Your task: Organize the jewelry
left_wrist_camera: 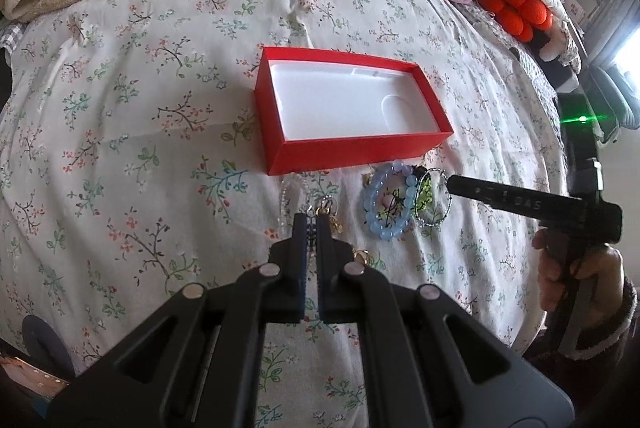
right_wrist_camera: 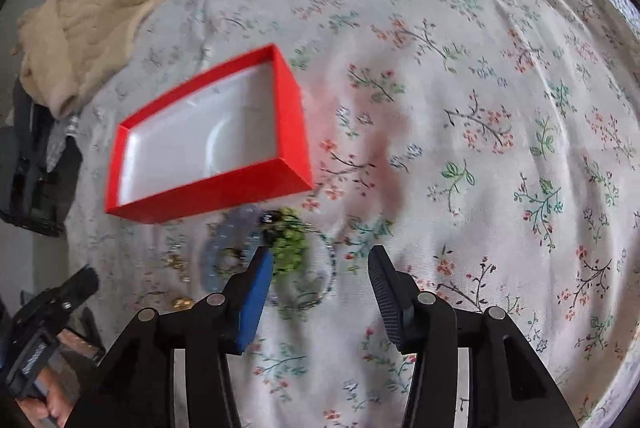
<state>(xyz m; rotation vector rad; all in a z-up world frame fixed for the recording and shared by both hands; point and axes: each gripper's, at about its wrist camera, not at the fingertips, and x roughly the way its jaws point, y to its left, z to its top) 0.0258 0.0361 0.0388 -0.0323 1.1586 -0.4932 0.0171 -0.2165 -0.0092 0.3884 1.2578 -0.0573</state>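
I had the red box (left_wrist_camera: 352, 108) lying open and empty on the floral bedspread (left_wrist_camera: 132, 100), with the jewelry bunched just in front of its near wall. My left gripper (left_wrist_camera: 313, 228) had its fingers drawn together; something small and dark showed in the slit between them, but I could not make out whether that was a piece caught in the pinch or only what lay beneath.

My right gripper (right_wrist_camera: 320, 264) stood with its fingers apart and nothing pressed between them, angled down over the green beaded bracelet (right_wrist_camera: 290, 240). The blue beaded bracelet (left_wrist_camera: 386, 204) lay touching it on the left, and a thin wire bangle (left_wrist_camera: 434, 198) ringed the green one, so the pieces overlapped.

As I judged it, the step was a clean pick of one bracelet. I reckoned the best approach was to straddle a single strand on the side away from the blue beads, sink until the pads met the cloth, and close slowly. The risk I saw was snagging the bangle or pinching a fold of bedspread along with it.
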